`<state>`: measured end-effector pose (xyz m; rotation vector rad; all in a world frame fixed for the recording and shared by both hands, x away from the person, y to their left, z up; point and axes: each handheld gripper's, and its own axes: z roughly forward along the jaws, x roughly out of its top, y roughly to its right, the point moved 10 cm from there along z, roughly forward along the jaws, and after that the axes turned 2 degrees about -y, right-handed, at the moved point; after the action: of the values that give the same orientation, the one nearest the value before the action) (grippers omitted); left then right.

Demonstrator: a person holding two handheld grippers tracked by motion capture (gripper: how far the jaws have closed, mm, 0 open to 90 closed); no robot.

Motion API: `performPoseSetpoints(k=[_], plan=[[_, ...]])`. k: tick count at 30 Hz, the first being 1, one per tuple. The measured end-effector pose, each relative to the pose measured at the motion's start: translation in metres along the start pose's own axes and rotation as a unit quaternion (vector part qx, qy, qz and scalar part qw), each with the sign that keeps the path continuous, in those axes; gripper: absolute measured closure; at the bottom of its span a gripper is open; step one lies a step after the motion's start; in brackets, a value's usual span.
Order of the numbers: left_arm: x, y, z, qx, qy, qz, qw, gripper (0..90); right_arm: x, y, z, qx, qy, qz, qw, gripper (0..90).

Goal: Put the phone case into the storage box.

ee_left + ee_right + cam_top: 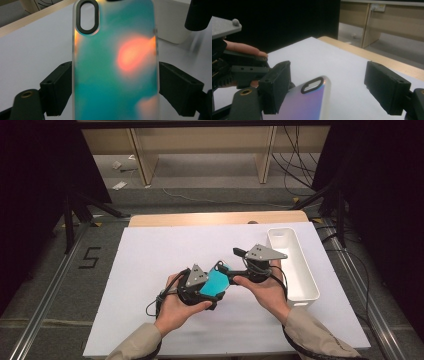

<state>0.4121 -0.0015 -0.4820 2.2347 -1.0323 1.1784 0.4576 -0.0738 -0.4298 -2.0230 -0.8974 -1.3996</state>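
Over the middle of the white table point(150, 270), the left gripper point(200, 287) pinches a phone case point(216, 281) by its two long edges, its jaws pressed against the sides; the case is teal with an orange sheen, its oval camera hole point(87, 17) at twelve o'clock in the left gripper view; the right gripper point(329, 90) sits at three o'clock of the case, jaws spread wide, one jaw beside the case's corner, the other well apart; a white tray point(295, 265) lies at three o'clock on the table, near the right hand point(265, 290).
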Motion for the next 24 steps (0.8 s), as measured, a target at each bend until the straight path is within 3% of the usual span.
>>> performPoseSetpoints(k=[15,24], plan=[[0.002,0.002,0.001,0.002,0.005,-0.003,1.0,17.1,-0.015,-0.004,0.017,0.013,-0.037,0.023,0.999,39.2],[0.002,0.0,0.0,0.005,0.007,0.0,1.0,17.1,-0.017,-0.006,0.02,0.022,-0.04,0.034,0.9984,48.3]])
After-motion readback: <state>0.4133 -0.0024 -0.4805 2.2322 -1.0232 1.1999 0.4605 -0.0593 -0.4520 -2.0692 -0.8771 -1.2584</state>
